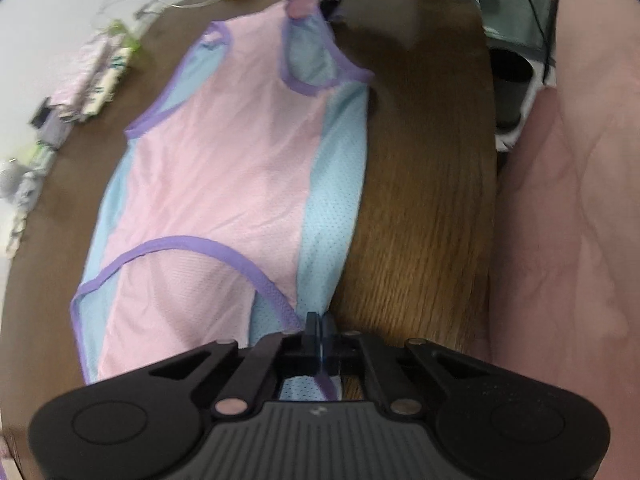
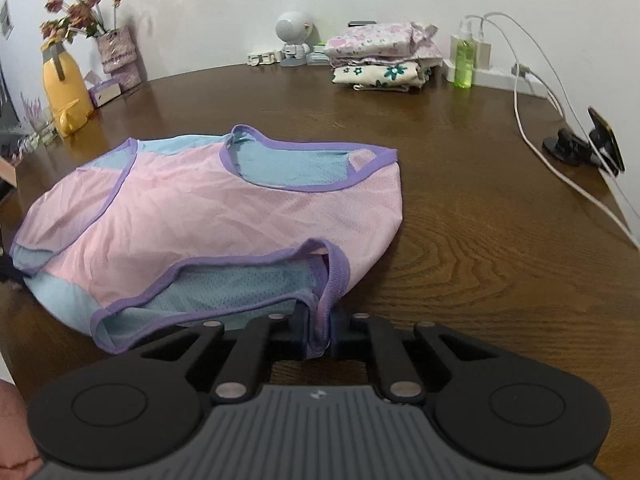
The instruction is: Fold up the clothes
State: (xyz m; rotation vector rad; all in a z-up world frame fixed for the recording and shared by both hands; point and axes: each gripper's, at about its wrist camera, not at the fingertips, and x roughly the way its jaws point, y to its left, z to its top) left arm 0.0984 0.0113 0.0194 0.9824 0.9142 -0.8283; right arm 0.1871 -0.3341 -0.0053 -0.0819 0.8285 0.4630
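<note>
Both grippers, left (image 1: pixel 320 330) and right (image 2: pixel 320 330), pinch the pink vest (image 1: pixel 224 184), stretched lengthwise between them.

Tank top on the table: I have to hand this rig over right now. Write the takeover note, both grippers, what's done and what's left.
Left gripper: shut on the tank top, at the blue side edge near the hem.
Right gripper: shut on a purple-trimmed shoulder strap.
Tank top: pink and blue, spread mostly flat on the wooden table, slightly rumpled.
Done: both ends of one side gripped. A stack of folded clothes sits by the wall.
Left: no fold shows yet; probably carry the gripped side across, then fold again.
</note>
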